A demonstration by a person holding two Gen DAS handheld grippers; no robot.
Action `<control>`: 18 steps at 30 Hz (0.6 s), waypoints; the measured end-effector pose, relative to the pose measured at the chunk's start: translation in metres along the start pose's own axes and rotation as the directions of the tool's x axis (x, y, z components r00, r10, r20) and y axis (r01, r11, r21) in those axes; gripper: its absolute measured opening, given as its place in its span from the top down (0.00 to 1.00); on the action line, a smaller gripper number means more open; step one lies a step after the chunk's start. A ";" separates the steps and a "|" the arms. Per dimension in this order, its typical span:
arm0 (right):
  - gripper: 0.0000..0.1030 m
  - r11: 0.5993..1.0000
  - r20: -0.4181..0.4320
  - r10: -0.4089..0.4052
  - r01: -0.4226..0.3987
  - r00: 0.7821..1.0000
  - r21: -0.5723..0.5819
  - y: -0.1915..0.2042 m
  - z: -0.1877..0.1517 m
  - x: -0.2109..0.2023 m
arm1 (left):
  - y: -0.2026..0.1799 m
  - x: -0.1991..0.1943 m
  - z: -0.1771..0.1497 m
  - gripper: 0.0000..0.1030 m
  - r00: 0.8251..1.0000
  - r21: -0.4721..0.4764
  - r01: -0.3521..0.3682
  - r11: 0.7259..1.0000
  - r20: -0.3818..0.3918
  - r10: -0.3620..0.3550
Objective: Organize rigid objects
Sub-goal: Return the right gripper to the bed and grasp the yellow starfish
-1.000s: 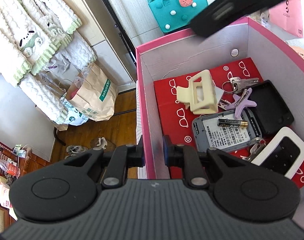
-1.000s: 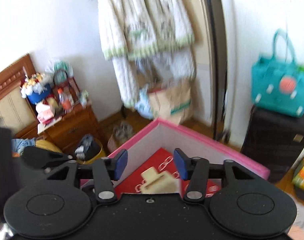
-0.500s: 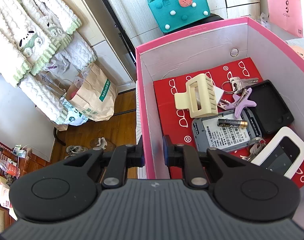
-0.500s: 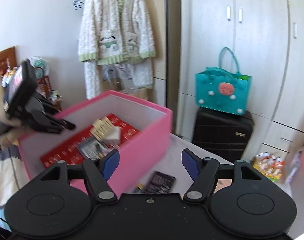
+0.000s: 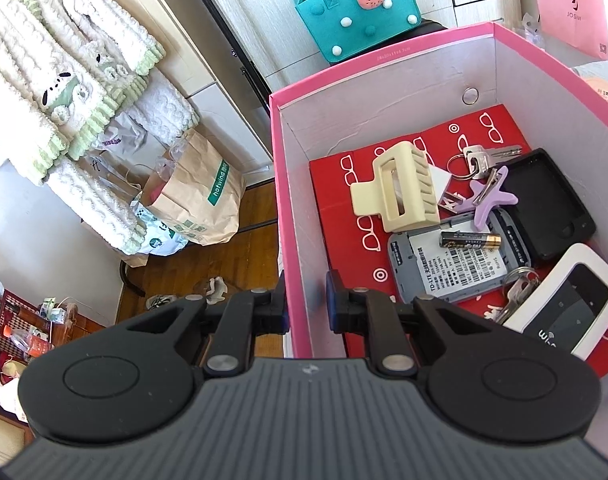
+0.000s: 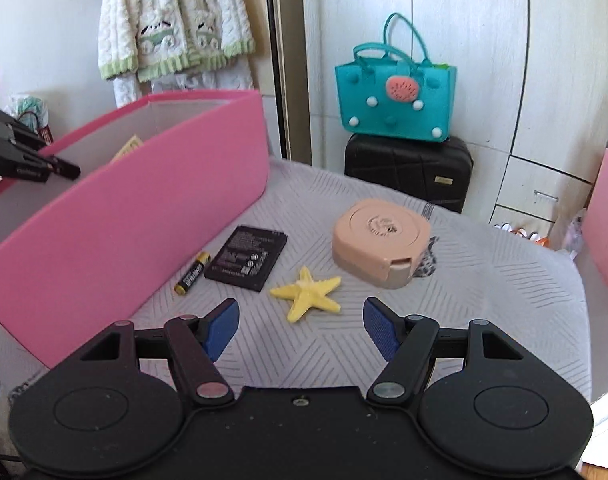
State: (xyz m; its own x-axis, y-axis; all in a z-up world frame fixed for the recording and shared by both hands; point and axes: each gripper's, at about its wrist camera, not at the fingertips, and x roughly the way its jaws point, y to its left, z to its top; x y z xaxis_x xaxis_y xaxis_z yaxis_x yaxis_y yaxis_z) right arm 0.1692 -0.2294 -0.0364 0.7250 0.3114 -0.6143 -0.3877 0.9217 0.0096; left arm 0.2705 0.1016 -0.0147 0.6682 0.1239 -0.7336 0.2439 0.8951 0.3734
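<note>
One pink cardboard box (image 5: pixel 288 184), and inside it: one cream plastic claw clip (image 5: pixel 396 188), one lilac starfish clip (image 5: pixel 490 204), one battery (image 5: pixel 470 239), two key bunches (image 5: pixel 480 156). Outside: one yellow starfish (image 6: pixel 308 294), one flat black battery pack (image 6: pixel 246 258), one AA battery (image 6: pixel 192 273), one round peach case (image 6: pixel 378 236).

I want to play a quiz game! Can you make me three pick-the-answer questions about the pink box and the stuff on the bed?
1. Where is the yellow starfish?
A. In the pink box
B. On the grey cover, outside the box
C. On the suitcase

2. How many batteries lie outside the box?
A. Two
B. None
C. Five

3. What is the left gripper doing?
A. Hanging open over the floor
B. Holding a key
C. Clamped on the box wall

Answers:
1 B: the starfish lies on the cover before the right gripper.
2 A: a round battery and a flat battery lie beside the box.
3 C: the left gripper has its jaws on either side of the wall.
</note>
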 end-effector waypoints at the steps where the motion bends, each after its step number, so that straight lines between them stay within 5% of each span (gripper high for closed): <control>1: 0.29 1.000 -0.009 -0.005 0.005 1.000 -0.010 0.002 -0.001 0.006 | 0.000 0.000 0.000 0.86 1.000 0.002 0.000 1.000 0.000 0.000; 9: 0.32 0.999 -0.027 -0.047 0.047 0.999 0.002 0.005 0.004 0.039 | 0.001 0.000 0.000 0.86 1.000 0.008 -0.005 1.000 0.000 0.005; 11: 0.62 0.999 -0.017 -0.048 0.048 0.999 0.010 0.004 0.006 0.040 | 0.001 0.000 0.000 0.86 1.000 0.007 -0.004 1.000 0.000 0.004; 18: 0.63 0.996 -0.026 -0.077 0.076 0.997 -0.038 0.021 0.014 0.023 | 0.001 0.000 -0.001 0.86 1.000 0.007 -0.004 1.000 0.000 0.004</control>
State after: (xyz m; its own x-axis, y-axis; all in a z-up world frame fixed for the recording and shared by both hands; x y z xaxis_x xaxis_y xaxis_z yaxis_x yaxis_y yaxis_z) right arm 0.1860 -0.2000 -0.0391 0.7377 0.2331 -0.6336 -0.3525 0.9334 -0.0670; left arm 0.2701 0.1031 -0.0141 0.6693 0.1277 -0.7319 0.2460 0.8915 0.3805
